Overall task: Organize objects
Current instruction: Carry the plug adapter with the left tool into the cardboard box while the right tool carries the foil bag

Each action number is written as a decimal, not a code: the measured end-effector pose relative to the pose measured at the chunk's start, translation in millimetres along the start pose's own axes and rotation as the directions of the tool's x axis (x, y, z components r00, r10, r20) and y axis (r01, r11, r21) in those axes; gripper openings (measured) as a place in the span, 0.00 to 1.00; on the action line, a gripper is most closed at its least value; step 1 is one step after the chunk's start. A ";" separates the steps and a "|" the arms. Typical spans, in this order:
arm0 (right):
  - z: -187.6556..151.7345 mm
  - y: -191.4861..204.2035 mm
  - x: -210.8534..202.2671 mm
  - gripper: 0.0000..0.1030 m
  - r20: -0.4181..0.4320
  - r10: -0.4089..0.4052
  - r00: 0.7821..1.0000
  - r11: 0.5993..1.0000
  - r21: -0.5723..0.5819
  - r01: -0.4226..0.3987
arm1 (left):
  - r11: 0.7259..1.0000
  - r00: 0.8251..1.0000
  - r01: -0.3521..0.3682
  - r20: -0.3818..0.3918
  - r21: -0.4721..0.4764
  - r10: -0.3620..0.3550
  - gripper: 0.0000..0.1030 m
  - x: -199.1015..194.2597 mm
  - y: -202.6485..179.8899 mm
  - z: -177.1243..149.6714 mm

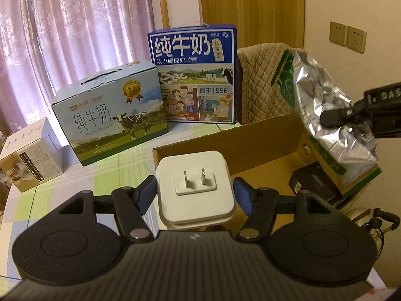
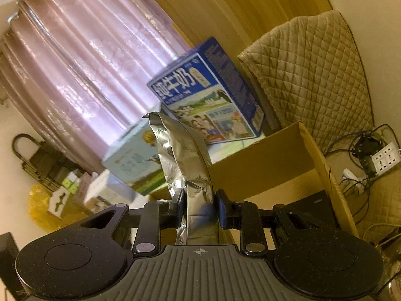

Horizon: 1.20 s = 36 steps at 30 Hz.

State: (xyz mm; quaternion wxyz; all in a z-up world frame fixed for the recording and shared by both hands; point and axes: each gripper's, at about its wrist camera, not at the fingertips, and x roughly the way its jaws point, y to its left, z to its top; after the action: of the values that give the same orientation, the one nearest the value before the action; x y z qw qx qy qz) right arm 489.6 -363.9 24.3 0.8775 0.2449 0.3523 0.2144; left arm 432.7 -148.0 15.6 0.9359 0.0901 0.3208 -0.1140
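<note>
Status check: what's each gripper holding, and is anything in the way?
Left gripper shut on white charger. Right gripper shut on foil bag, over cardboard box. Black box already inside.

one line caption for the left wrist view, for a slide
Left tool holding a white plug adapter above an open cardboard box.

Pink patterned curtains [image 1: 75, 25] glow with daylight left of the wooden door [image 1: 250, 10]. Right of that door, a cream wall [image 1: 381, 7] carries 2 sockets [image 1: 347, 36]. Below them, a quilted beige cover [image 1: 260, 75] drapes a chair. A checked cloth [image 1: 75, 188] covers the table.
</note>
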 end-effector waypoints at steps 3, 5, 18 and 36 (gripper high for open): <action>-4.0 -13.1 22.2 0.23 -0.047 -0.045 0.998 0.999 0.018 0.045 | 1.000 1.000 0.001 -0.018 -0.002 -0.001 0.62 12.6 -0.9 1.6; -10.4 -21.6 35.2 0.23 -0.085 -0.079 0.993 0.996 0.025 0.082 | 1.000 1.000 0.004 -0.031 -0.002 -0.004 0.62 20.0 -1.8 1.7; -34.4 -44.6 78.4 0.23 -0.218 -0.220 0.951 0.975 -0.016 0.222 | 0.999 0.994 0.039 -0.103 0.008 -0.038 0.62 56.3 -12.3 -5.1; -37.0 -33.6 83.0 0.46 -0.198 -0.350 0.916 0.930 -0.195 0.313 | 0.997 0.982 0.075 -0.176 0.024 -0.069 0.62 81.4 -26.8 -17.9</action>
State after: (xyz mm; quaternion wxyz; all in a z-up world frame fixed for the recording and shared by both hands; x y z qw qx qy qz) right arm 524.5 -334.5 -61.2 0.8712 0.0842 0.4694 0.1164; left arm 477.6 -182.1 -51.5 0.8979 0.1023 0.4032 -0.1442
